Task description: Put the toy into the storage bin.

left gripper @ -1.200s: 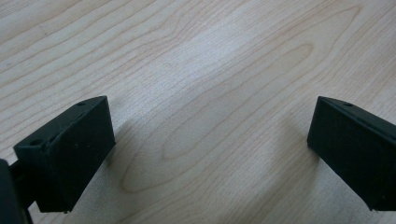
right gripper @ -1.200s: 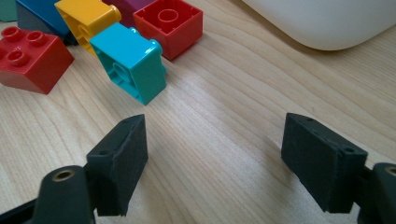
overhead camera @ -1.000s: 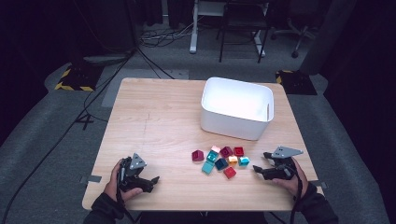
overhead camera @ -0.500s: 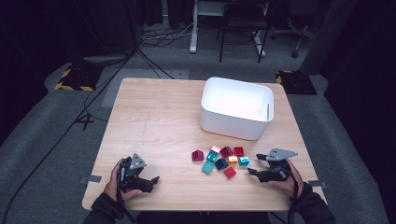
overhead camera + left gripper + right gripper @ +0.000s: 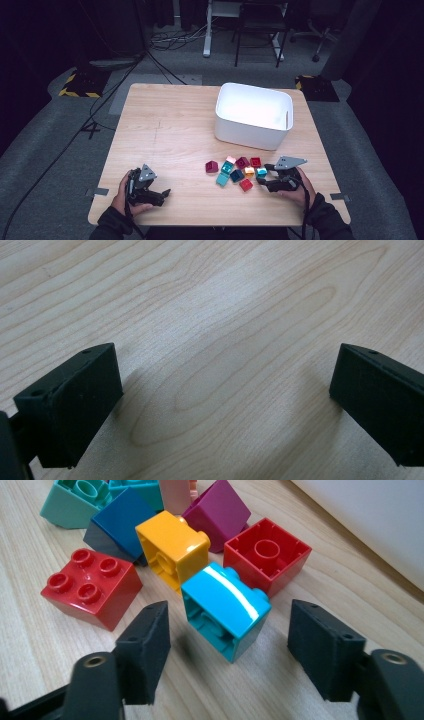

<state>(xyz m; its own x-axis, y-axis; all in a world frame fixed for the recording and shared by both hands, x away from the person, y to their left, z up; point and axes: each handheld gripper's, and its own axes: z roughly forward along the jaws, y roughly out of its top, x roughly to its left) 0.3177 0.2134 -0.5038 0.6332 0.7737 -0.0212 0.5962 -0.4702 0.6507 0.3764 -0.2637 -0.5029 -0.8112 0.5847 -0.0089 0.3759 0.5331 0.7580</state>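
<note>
The cyan toy brick [image 5: 226,611] lies tipped on its side on the wooden counter [image 5: 170,125], at the right edge of a small heap of toy bricks, and it sits between the two jaws of the right hand-held gripper [image 5: 227,652]. These jaws are spread apart, one at each side of the brick, and neither of them touches it. Just behind the cyan brick there is a yellow brick [image 5: 170,547], which touches it, and a red brick [image 5: 266,553] that lies with its hollow side up. Another red brick [image 5: 90,587], studs up, stands near the left jaw. A dark blue brick [image 5: 120,522], a purple brick [image 5: 217,512] and a teal brick [image 5: 72,500] are farther back in the heap. A white bin [image 5: 254,115] stands on the counter behind the bricks, a little apart from them. The left hand-held gripper [image 5: 157,195] rests low over the counter near the front left corner, well apart from the bricks. Its jaws are wide open, with bare wood between them.
</note>
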